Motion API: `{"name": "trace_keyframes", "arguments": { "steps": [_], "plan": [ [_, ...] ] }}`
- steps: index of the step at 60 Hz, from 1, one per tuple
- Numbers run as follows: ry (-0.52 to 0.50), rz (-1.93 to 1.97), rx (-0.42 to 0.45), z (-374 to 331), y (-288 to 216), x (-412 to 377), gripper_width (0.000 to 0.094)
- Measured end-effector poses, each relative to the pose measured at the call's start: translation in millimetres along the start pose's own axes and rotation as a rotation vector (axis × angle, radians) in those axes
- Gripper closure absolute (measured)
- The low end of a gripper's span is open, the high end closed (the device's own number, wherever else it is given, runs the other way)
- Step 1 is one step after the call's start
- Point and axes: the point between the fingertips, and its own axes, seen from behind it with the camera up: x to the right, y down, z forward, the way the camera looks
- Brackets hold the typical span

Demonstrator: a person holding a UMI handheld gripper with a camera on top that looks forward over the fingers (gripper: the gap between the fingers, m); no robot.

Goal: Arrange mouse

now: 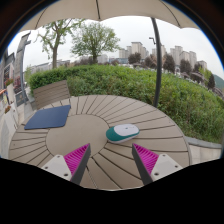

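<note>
Tool [110, 160] hangs wide open, holding nothing; the white-and-teal rounded mouse [123, 131] sits just ahead of its fingers, right of centre on the round slatted wooden tabletop [95, 108]. Dark blue square mousepad [47, 118] lies far left. Risk: smooth shell may slip from an off-centre pinch, skidding across the slats

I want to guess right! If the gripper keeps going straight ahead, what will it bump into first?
Probably the mouse: it lies on the round table just ahead of the open gripper, slightly toward the right finger. Depth is hard to judge.
</note>
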Motion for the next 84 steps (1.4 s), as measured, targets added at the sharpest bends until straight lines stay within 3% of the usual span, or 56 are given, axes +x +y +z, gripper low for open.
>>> {"name": "trace_keyframes", "arguments": {
  "steps": [48,68,70,74,77,84],
  "plan": [
    [-0.04,-0.009,-0.099,114,-43,-6,0.0074],
    [-0.076,-0.069,-0.129,123,-39,-11,0.0096],
    [-0.077,-0.071,-0.131,123,-39,-11,0.0126],
    [-0.052,-0.089,-0.144,124,-39,-4,0.0395],
    [-0.026,-0.097,-0.153,125,-40,2,0.0502],
    [-0.008,-0.068,-0.179,126,-49,6,0.0523]
  ]
}}
